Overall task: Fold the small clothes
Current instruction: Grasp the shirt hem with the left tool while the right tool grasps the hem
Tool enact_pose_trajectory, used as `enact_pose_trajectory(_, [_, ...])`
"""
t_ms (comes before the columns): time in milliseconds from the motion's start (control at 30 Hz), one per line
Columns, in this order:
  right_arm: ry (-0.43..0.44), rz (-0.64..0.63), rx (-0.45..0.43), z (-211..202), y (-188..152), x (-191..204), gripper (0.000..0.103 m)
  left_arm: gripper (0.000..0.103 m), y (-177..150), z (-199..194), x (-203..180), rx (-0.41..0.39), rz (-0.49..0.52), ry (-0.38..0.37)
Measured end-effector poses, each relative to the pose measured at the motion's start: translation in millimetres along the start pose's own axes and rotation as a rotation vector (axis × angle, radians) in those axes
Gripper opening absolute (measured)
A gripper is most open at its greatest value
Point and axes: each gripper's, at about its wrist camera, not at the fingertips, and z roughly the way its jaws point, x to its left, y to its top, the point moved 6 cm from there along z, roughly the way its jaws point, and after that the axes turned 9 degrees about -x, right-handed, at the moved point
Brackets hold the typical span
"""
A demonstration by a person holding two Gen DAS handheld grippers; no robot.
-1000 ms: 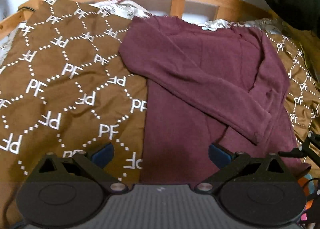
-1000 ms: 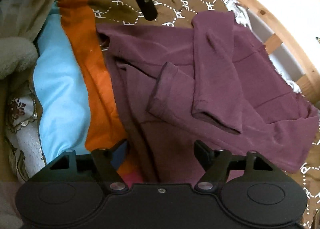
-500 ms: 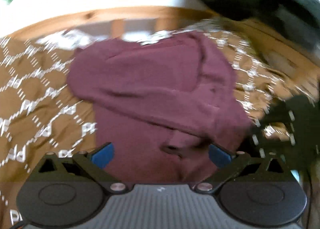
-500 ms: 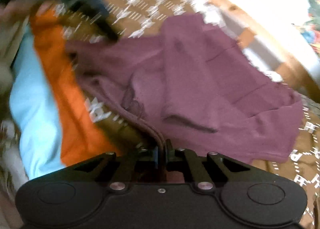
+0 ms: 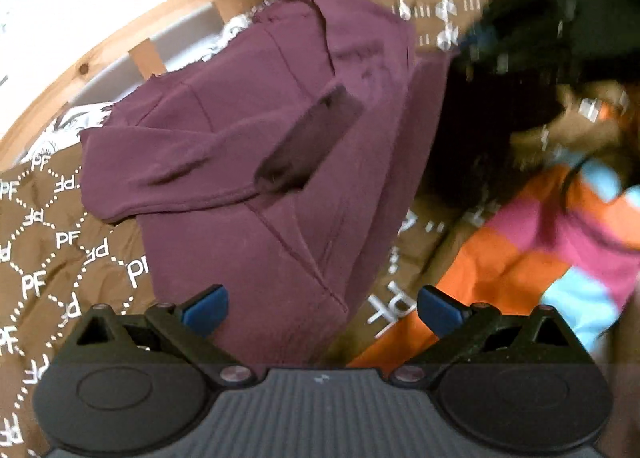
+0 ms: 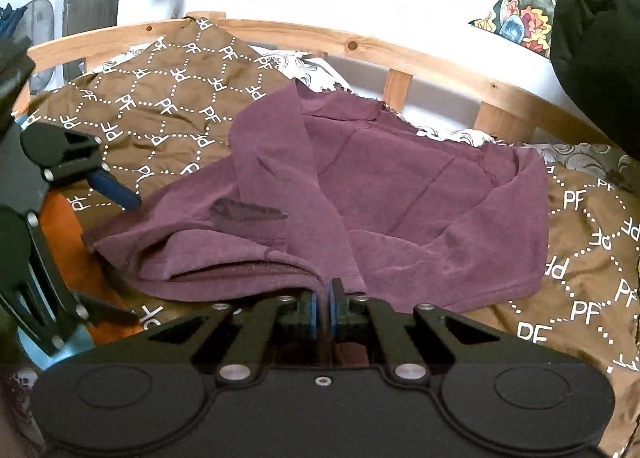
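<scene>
1. Right gripper [image 6: 324, 304] is clamped tight, its 2 blue pads pressed together on the near edge of the maroon sweater [image 6: 400, 193]. A thin fold of fabric disappears between them.
2. Left gripper [image 5: 322, 308] is spread wide, its blue fingertips [image 5: 206, 308] apart and holding nothing. The left pad sits over the sweater's lower hem, the right over the brown blanket [image 5: 44, 242]; I cannot tell whether either touches the cloth.
3. In the right wrist view the left gripper [image 6: 116, 187] shows at the left edge, one blue tip pointing at the sweater's left side, just beside it.
4. The sweater lies on the brown PF-patterned blanket in front of the wooden bed rail [image 6: 400, 47]. Its near-left part is doubled over into a thick layered fold, and a dark sleeve cuff [image 6: 248, 213] lies on top.
5. An orange, pink and light-blue striped cloth [image 5: 532, 258] lies to the right of the sweater in the left wrist view, partly blurred.
6. Change from 1 second ago: the right jaws were wide open then; half a second ago they had shut on the hem, and now the sweater's edge is drawn up and bunched. The left jaws stay open throughout, but that camera has swung right, so the striped cloth has come into view.
</scene>
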Motion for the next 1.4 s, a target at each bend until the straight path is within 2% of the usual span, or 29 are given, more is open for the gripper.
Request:
enact_pose_trajectory(100, [-0.006, 0.007, -0.015, -4.1, 1.1, -0.3, 0.005, 0.103, -7.1, 13.1, -3.0, 0.06, 0.032, 0.034])
enact_pose_trajectory(133, [-0.012, 0.016, -0.023, -5.9, 1.9, -1.5, 0.005, 0.101, -6.8, 13.1, -1.6, 0.058, 0.016, 0.035])
enact_pose_trajectory(200, [-0.031, 0.041, -0.04, -8.8, 3.5, -7.4, 0.005, 0.092, -6.3, 10.7, 5.7, 0.058, 0.002, 0.082])
enact_pose_trajectory(267, [-0.049, 0.071, -0.056, -11.4, 4.7, -14.5, 0.005, 0.076, -7.4, 10.7, 17.0, 0.066, -0.023, 0.156])
enact_pose_trajectory(367, [-0.061, 0.11, -0.066, -12.9, 4.8, -23.3, 0.005, 0.053, -8.8, 9.3, 32.6, 0.083, -0.092, 0.205])
enact_pose_trajectory(400, [-0.064, 0.115, -0.066, -12.8, 4.5, -24.8, 0.005, 0.049, -7.3, 8.0, 36.3, 0.076, -0.11, 0.213])
enact_pose_trajectory(433, [-0.066, 0.116, -0.066, -12.8, 4.2, -25.3, 0.005, 0.041, -6.1, 3.7, 40.9, 0.062, -0.128, 0.232])
enact_pose_trajectory(500, [-0.073, 0.115, -0.062, -12.1, 3.4, -25.8, 0.005, 0.036, -3.8, -7.7, 51.0, 0.02, -0.164, 0.254])
enact_pose_trajectory(567, [-0.076, 0.125, -0.051, -10.3, 1.9, -27.6, 0.005, 0.027, 1.1, -19.4, 57.2, -0.031, -0.202, 0.263])
enact_pose_trajectory(733, [-0.085, 0.145, -0.026, -5.2, -2.4, -31.6, 0.006, 0.018, 10.5, -36.4, 73.4, -0.123, -0.272, 0.28])
enact_pose_trajectory(933, [-0.092, 0.147, -0.011, -3.5, -4.7, -32.2, 0.01, 0.007, 16.9, -45.0, 78.5, -0.191, -0.28, 0.298])
enact_pose_trajectory(967, [-0.092, 0.147, -0.006, -3.1, -5.3, -31.7, 0.012, 0.006, 17.8, -47.1, 78.0, -0.204, -0.276, 0.312])
enact_pose_trajectory(1033, [-0.093, 0.129, 0.022, 0.7, -8.5, -29.6, 0.029, 0.005, 19.6, -50.9, 80.3, -0.232, -0.281, 0.336])
enact_pose_trajectory(1133, [-0.068, 0.056, 0.078, 9.2, -14.6, -16.6, 0.035, 0.005, 20.0, -54.2, 87.0, -0.251, -0.316, 0.352])
enact_pose_trajectory(1300, [-0.035, -0.156, 0.192, 25.5, -31.6, 18.9, 0.044, 0.005, 20.1, -60.1, 96.5, -0.279, -0.365, 0.364])
enact_pose_trajectory(1400, [-0.027, -0.288, 0.253, 32.6, -44.8, 37.8, 0.045, 0.005, 20.4, -64.0, 98.6, -0.294, -0.374, 0.371])
